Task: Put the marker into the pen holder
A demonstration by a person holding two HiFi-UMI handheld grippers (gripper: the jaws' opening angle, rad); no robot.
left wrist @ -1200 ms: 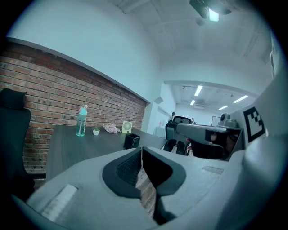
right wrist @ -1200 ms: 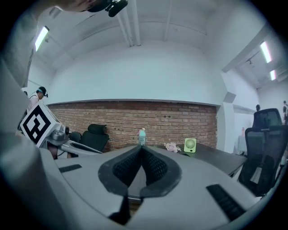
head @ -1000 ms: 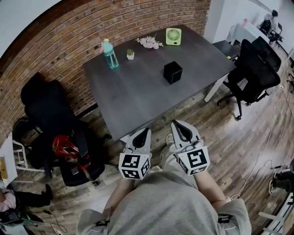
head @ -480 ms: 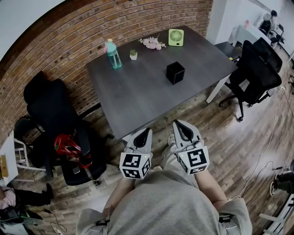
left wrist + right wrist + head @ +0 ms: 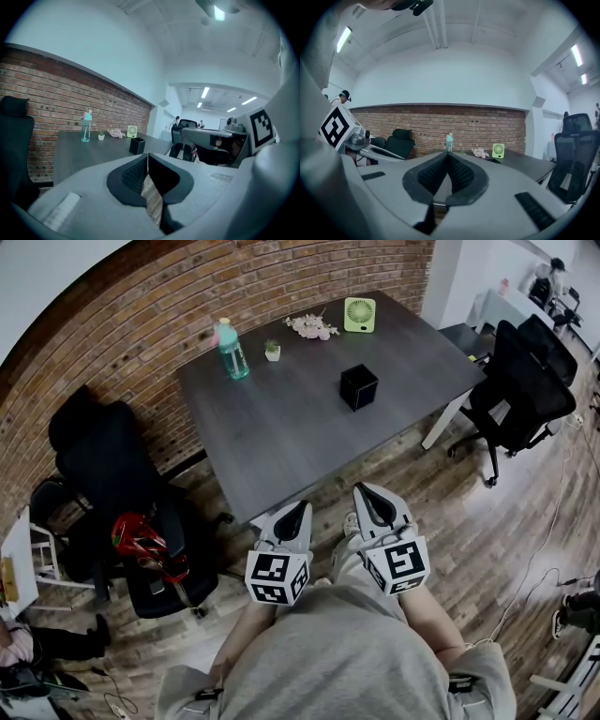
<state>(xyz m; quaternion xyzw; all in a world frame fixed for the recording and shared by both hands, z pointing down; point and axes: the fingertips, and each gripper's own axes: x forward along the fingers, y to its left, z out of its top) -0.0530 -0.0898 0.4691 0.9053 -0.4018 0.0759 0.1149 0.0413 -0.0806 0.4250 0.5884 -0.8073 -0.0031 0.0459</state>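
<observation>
The black cube-shaped pen holder [image 5: 358,386] stands on the dark grey table [image 5: 281,437], towards its right side; in the left gripper view the pen holder [image 5: 137,145] shows far off on the tabletop. No marker shows in any view. Both grippers hang side by side in front of the person's body, short of the table's near edge and above the wooden floor. My left gripper [image 5: 302,506] is shut with nothing between its jaws, tips touching [image 5: 147,154]. My right gripper [image 5: 360,489] is shut and empty too [image 5: 448,153].
At the table's far edge stand a teal bottle [image 5: 231,350], a small potted plant [image 5: 272,351], pink flowers [image 5: 311,327] and a green fan [image 5: 356,314]. Black office chairs [image 5: 103,465] with a red helmet [image 5: 141,538] stand left; another chair [image 5: 520,381] stands right.
The head view has shifted slightly, so the table sits a little further right in the picture. Both grippers stay shut in the same place in front of the body.
</observation>
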